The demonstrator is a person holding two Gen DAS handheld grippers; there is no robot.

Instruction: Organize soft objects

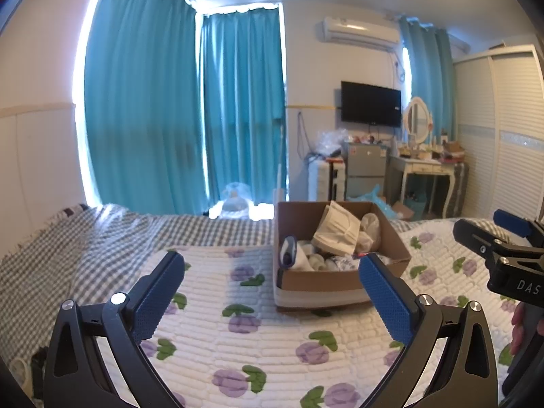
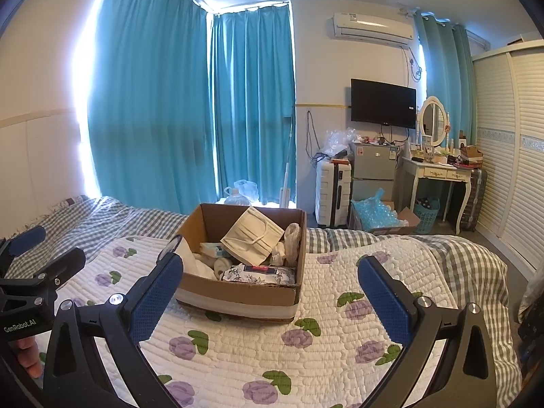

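Meanwhile, both claws, left claw point(image 1: 272, 272) and right claw point(image 2: 270, 277), hover spread and empty; cardboard box point(image 2: 238, 297) (soft items gathered inside) waits at twelve o'clock.

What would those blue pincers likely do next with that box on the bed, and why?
Probably the right gripper should ease forward over the cardboard box toward the face mask. Both grippers are open and empty, short of the box, and the mask lies loose on top of the pile, the easiest soft thing to pinch first.
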